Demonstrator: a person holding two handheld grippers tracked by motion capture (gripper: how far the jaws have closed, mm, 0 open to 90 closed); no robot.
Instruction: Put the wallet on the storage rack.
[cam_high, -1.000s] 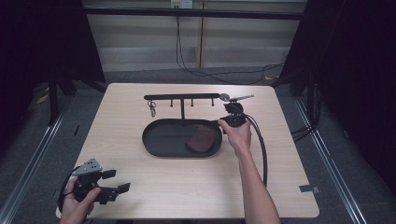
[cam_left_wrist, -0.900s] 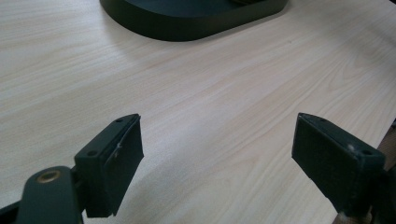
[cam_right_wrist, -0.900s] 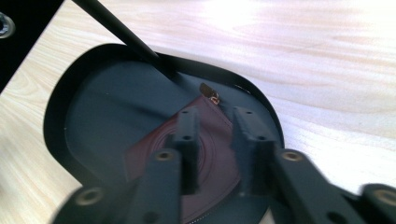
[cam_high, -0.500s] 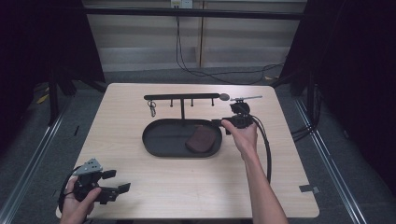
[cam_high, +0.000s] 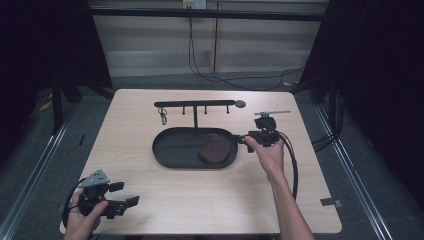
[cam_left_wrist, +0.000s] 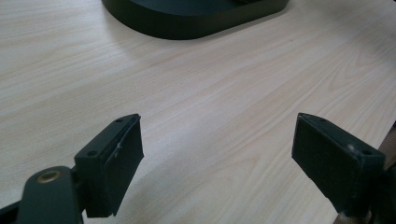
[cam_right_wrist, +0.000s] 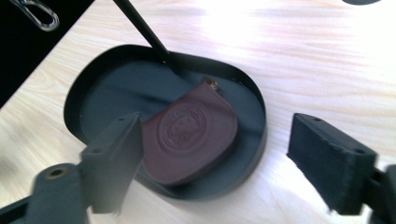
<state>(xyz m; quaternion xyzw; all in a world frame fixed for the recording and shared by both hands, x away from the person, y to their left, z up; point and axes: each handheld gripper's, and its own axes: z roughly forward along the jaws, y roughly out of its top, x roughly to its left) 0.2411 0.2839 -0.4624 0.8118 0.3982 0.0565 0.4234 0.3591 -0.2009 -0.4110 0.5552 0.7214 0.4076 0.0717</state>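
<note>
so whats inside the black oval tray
A brown leather pouch with an embossed round seal lies at one end of the black oval tray. The stand's upright post rises from the tray. The tray floor under the pouch is covered.

The right gripper (cam_high: 248, 138) is swinging round from beside the stand's right end, where it pointed away from the person a second ago, and is now aiming leftward at the right end of the black oval tray (cam_high: 165, 150). The right hand (cam_high: 267, 152) is drawing back toward the person with it. Its jaws are standing wide apart, facing the brown pouch (cam_right_wrist: 189, 135).
</note>
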